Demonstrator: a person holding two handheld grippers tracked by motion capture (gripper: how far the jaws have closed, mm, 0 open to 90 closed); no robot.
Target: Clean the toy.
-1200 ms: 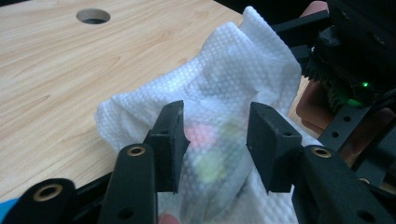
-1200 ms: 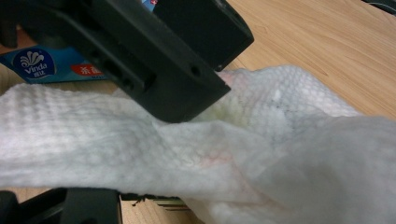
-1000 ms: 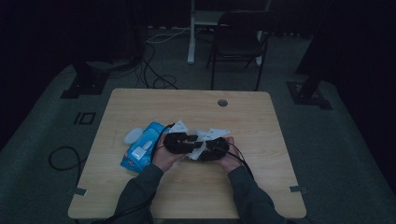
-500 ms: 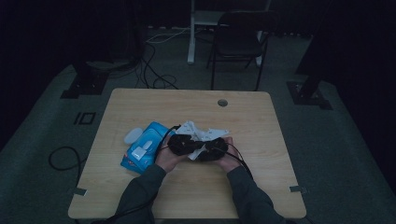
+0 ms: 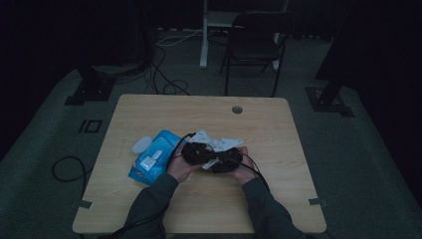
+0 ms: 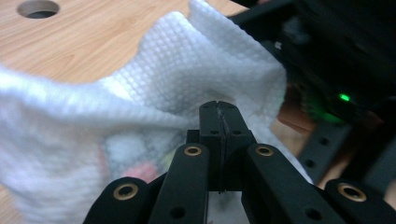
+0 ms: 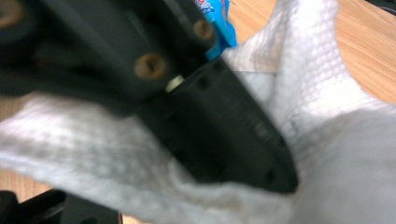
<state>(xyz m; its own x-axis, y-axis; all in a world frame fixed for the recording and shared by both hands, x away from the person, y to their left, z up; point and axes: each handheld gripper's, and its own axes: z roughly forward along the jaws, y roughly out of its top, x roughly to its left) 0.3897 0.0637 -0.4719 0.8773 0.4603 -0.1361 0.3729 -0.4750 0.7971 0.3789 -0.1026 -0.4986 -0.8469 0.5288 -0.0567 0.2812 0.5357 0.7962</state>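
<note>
The high view shows both forearms in dark sleeves coming up from the near edge of the counter, angled inward so that the two hands meet near its middle. The left gripper and the right gripper sit side by side, almost touching, each a dark bulky body with a cable trailing back along the arm. A white wipe spreads between and just beyond them, over the wooden top.

The counter is pale wood with a visible grain and a round hole near its far edge. Just left of the left hand lies a blue soft pack of wipes with a white label, and a small whitish oval piece rests beside the pack's far corner.

In the left gripper view the wipe is a thin cloth with a fine waffle-like weave, crumpled into soft folds. The left gripper's black jaws are pressed together with a fold of the wipe pinched at their tips. Behind it, a dark body with a small green light stands close by.

In the right gripper view the wipe drapes around a blurred black jaw of the other gripper. The right gripper's own jaws are closed; what they pinch cannot be told.
</note>
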